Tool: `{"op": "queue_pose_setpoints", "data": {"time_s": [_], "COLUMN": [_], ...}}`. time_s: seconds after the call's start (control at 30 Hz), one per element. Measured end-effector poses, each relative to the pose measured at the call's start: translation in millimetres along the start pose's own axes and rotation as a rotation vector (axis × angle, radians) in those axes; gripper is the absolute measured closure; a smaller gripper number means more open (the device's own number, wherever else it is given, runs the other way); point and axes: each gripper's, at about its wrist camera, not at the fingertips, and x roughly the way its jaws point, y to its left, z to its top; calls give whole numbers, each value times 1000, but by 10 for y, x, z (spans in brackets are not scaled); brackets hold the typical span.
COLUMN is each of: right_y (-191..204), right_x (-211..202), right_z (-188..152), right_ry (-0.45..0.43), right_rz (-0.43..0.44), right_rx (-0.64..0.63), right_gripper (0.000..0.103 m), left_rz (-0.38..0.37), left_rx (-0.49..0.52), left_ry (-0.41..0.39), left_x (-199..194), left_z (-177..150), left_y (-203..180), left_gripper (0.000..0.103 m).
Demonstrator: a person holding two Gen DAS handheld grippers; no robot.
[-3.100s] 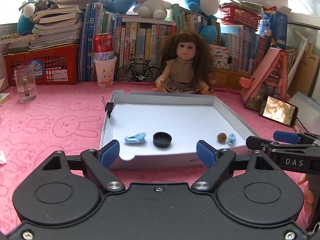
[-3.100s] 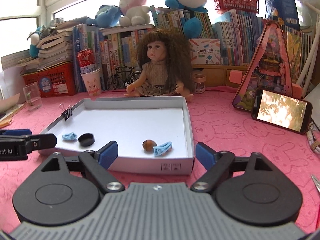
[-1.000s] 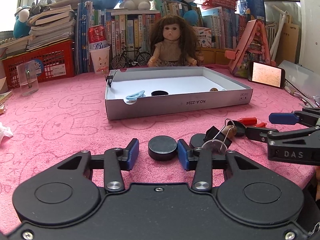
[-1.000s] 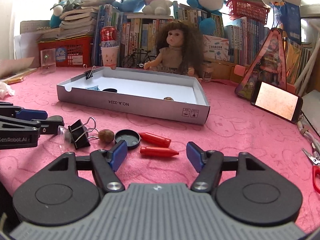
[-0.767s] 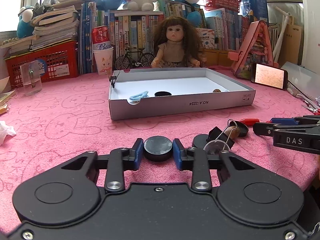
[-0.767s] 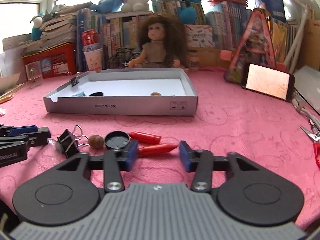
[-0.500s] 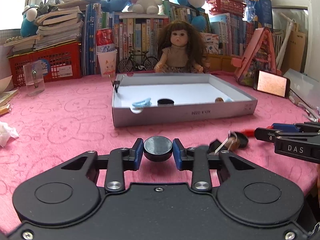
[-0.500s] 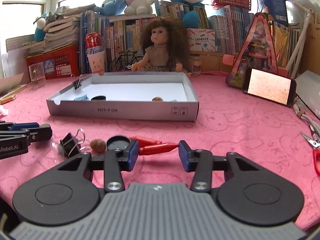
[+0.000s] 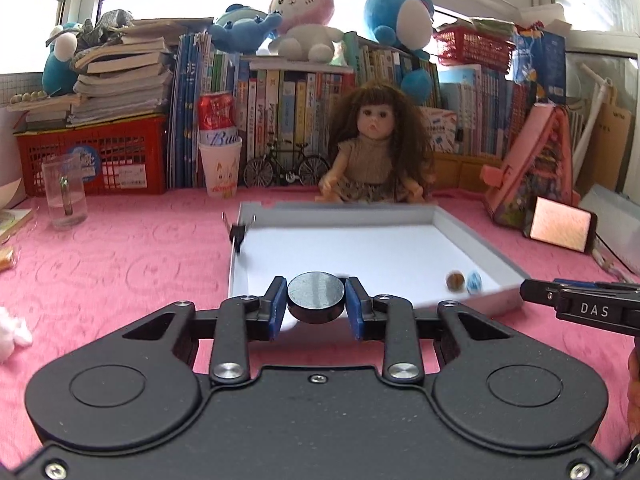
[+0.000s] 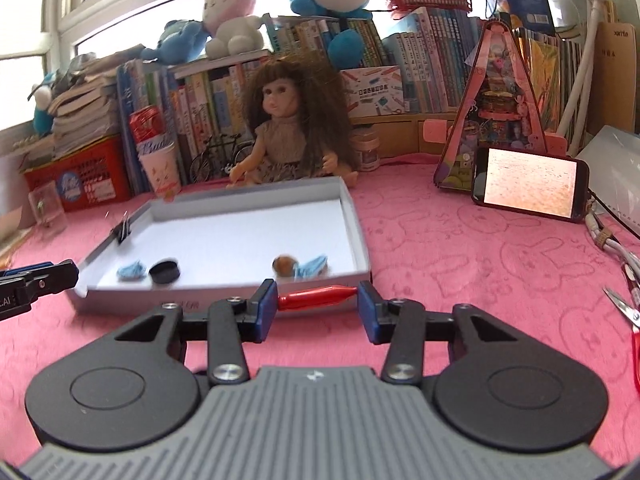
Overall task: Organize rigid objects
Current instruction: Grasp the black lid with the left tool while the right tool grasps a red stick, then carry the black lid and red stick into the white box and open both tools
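You are gripping the black disc [image 9: 316, 294] in your left claw [image 9: 316, 308] and the red peg [image 10: 318, 296] crosswise in your right claw [image 10: 318, 310], both at the tray's [image 10: 356, 232] near edge.

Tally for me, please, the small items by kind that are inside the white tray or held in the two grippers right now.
Black round caps: 2, one in the tray, one in the left gripper
Blue clips: 2
Brown nut: 1
Red pointed piece: 1, in the right gripper
Black binder clip on the tray wall: 1
Total: 7
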Motion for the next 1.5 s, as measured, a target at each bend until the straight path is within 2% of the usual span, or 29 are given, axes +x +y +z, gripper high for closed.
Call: {"op": "queue_pose_setpoints", "data": {"time_s": [0.33, 0.5, 0.67, 1.17, 1.5], "right_y": [-107, -46, 91, 179, 203], "right_x": [593, 848, 986, 1226, 1246], "right_z": [399, 406, 414, 377, 358], "right_ry": [82, 94, 94, 165, 170], "right_rz": [37, 61, 42, 1, -6], "right_rx": [90, 97, 34, -20, -35], "right_gripper": [55, 55, 55, 54, 54], "left_rz": [12, 57, 83, 104, 104], "left_rx": [-58, -62, -45, -30, -19], "left_ry": [45, 69, 98, 172, 195], "left_x": [707, 1060, 1267, 1548, 1601], "left_z": [403, 405, 346, 267, 214], "left_y": [58, 44, 17, -1, -14], "left_gripper": [73, 73, 73, 73, 73]}}
